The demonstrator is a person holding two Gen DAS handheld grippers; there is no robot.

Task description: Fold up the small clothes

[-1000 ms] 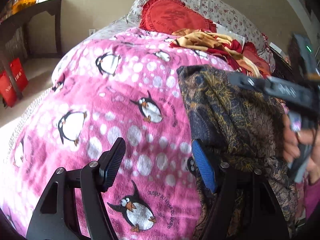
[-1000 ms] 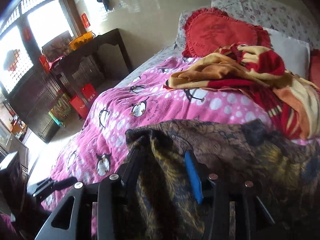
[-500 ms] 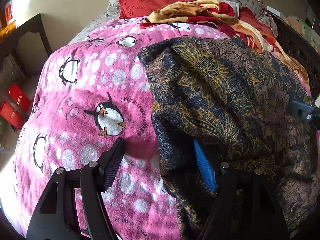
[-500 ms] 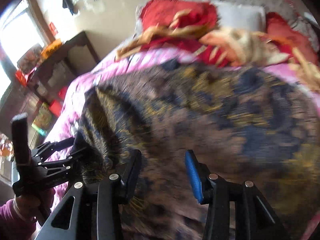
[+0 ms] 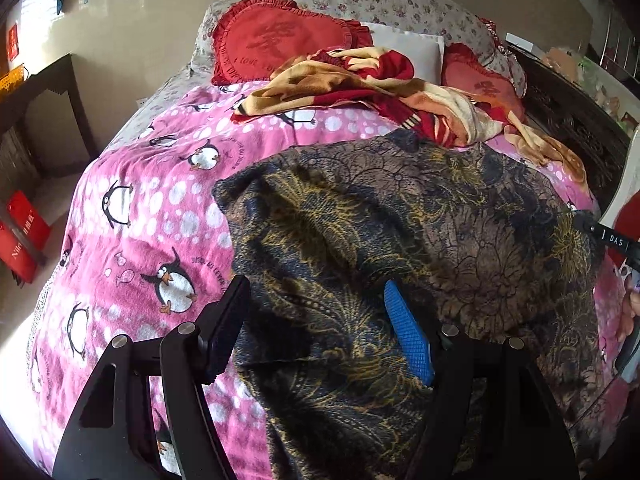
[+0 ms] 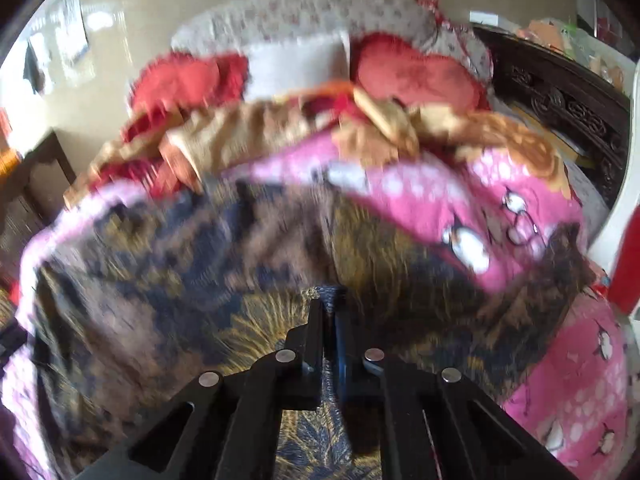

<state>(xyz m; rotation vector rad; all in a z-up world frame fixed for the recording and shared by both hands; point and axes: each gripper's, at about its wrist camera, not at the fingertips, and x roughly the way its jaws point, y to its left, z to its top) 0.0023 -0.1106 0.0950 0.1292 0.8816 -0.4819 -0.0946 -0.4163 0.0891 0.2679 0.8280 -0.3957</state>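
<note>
Cloth filled more of my left view than a second before, spread dark and gold over the pink blanket; my left gripper hung open above its near edge, gripping nothing. Only this view showed my right gripper's tip at the far right. Right view, blurred: my right gripper, open earlier, had just closed, pinching a fold of the cloth.

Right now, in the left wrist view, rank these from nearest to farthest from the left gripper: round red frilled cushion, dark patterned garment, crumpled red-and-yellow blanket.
1. dark patterned garment, directly under the left gripper.
2. crumpled red-and-yellow blanket, mid-bed beyond it.
3. round red frilled cushion, at the headboard end, left.
</note>
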